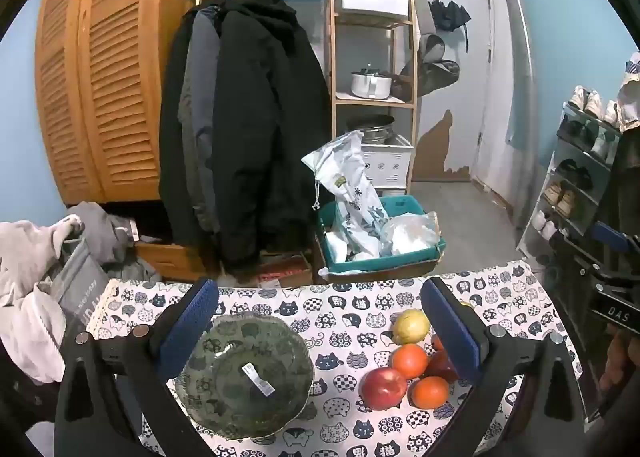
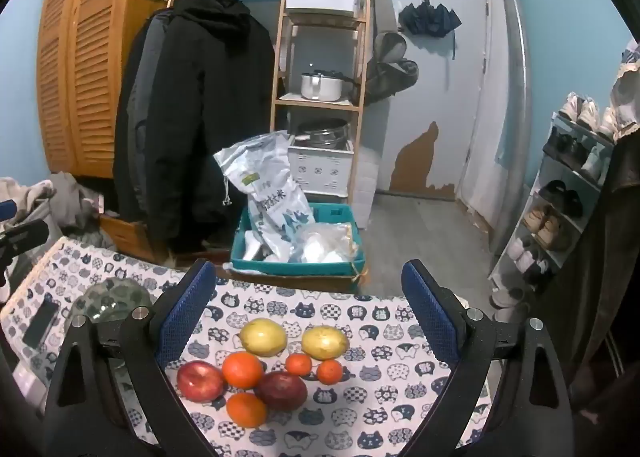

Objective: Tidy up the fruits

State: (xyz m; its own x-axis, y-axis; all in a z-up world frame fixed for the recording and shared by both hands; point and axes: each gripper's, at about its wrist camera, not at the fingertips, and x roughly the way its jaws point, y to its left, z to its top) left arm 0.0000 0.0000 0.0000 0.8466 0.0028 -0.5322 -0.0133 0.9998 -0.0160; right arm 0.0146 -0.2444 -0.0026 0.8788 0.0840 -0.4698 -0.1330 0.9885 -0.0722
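We have both sets of tongs spread wide and empty: the left gripper (image 1: pixel 318 321) hangs over the green patterned bowl (image 1: pixel 245 375), the right gripper (image 2: pixel 308 309) over the fruit pile. Nothing sits between the pads of either one.

The fruit lies in a loose cluster on the cat-print tablecloth (image 2: pixel 380 409). In the right wrist view, 2 yellow lemons (image 2: pixel 263 337) sit at 12 o'clock of the cluster, 2 small mandarins (image 2: pixel 299 363) at 3 o'clock, 2 oranges (image 2: pixel 242 369) and a dark red apple (image 2: pixel 281 390) in the middle, and a bright red apple (image 2: pixel 199 381) at 9 o'clock. The bowl stands empty, well to the left of the pile, with a white sticker (image 1: pixel 258 379) on its floor.

We judge each fruit firm and round, so it may roll out of a glancing grip; the pads should close across the widest middle. The apples look waxy and the heaviest. The mandarins are likely soft-skinned and want a gentle squeeze. Several pieces touch, so the outer ones, such as the bright red apple, look easiest to take first. The bowl looks like glass, so fruit should be lowered in, not dropped.
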